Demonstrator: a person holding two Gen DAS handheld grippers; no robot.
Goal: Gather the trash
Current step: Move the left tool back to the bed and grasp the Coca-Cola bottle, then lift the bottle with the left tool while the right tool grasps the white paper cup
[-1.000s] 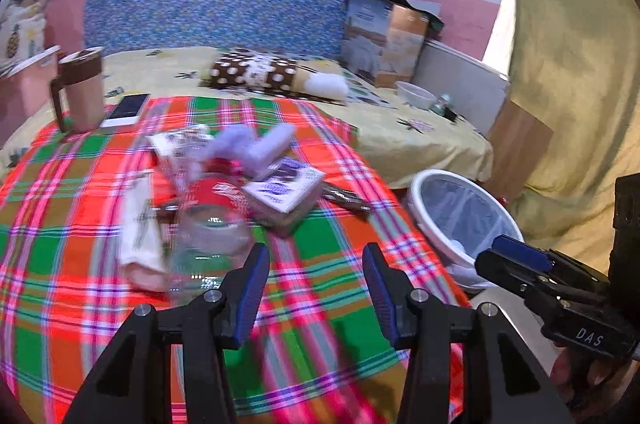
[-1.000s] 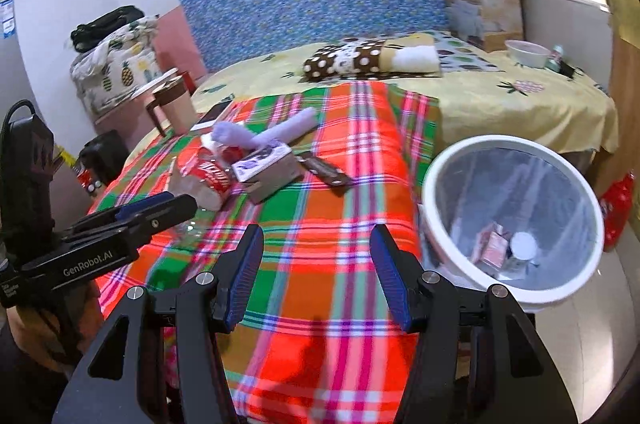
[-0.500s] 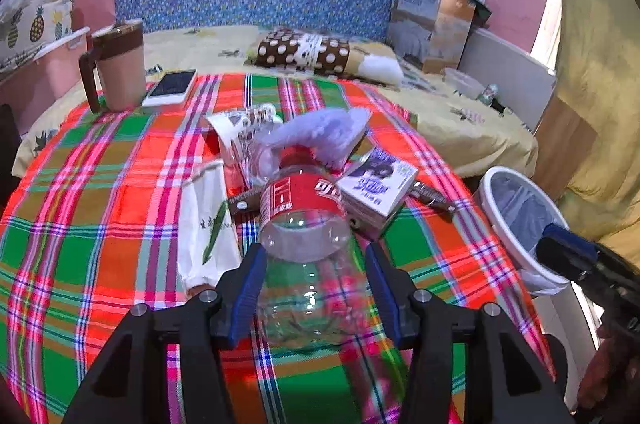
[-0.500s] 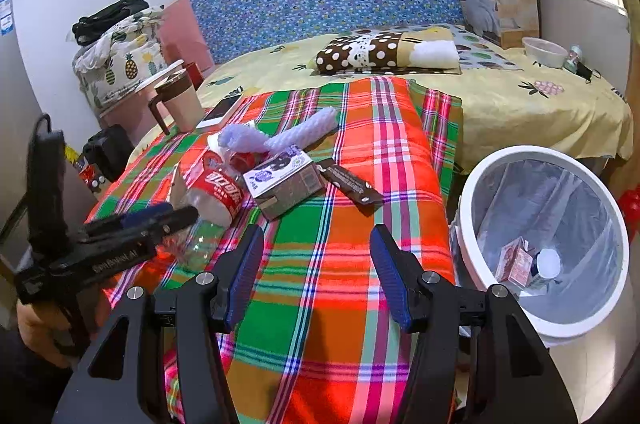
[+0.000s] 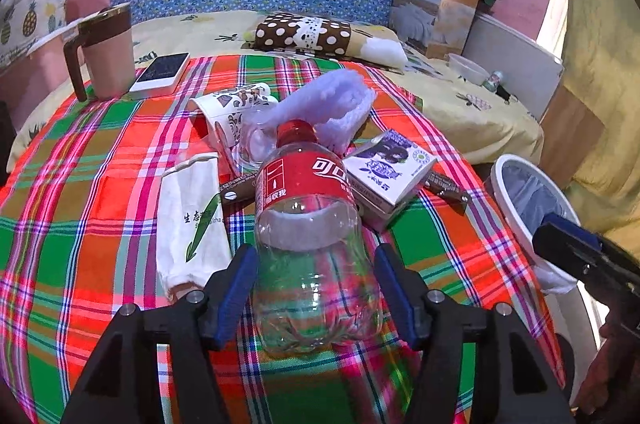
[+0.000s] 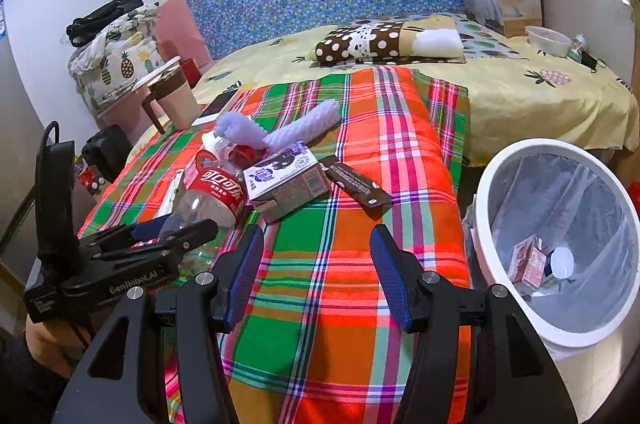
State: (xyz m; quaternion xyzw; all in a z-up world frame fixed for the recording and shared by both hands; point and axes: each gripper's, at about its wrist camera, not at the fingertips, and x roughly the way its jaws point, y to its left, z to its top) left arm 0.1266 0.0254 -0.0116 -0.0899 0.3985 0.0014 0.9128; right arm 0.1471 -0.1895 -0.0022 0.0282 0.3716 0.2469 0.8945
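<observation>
A clear plastic cola bottle (image 5: 308, 184) with a red label lies on the plaid cloth (image 5: 80, 184), cap pointing away. My left gripper (image 5: 314, 252) straddles its lower body; the jaws are opening, and the bottle sits between the blue pads without being squeezed. The right wrist view shows the same bottle (image 6: 216, 192) inside the left gripper (image 6: 172, 228). My right gripper (image 6: 317, 236) hovers open over bare cloth, nothing between its fingers. A white bin (image 6: 492, 184) with a clear liner stands beside the bed at the right, with a carton and a cup in it.
Around the bottle lie a purple milk carton (image 5: 388, 168), a brown wrapper (image 6: 356, 184), a lilac foam piece (image 5: 332, 104), a tipped paper cup (image 5: 228, 108) and a white pouch (image 5: 192, 216). A mug (image 5: 108, 52) and phone (image 5: 160, 72) sit at far left.
My left gripper has moved forward and down onto the bottle, and its jaws have widened around it. My right gripper has drifted slightly over the cloth, its gap unchanged.
</observation>
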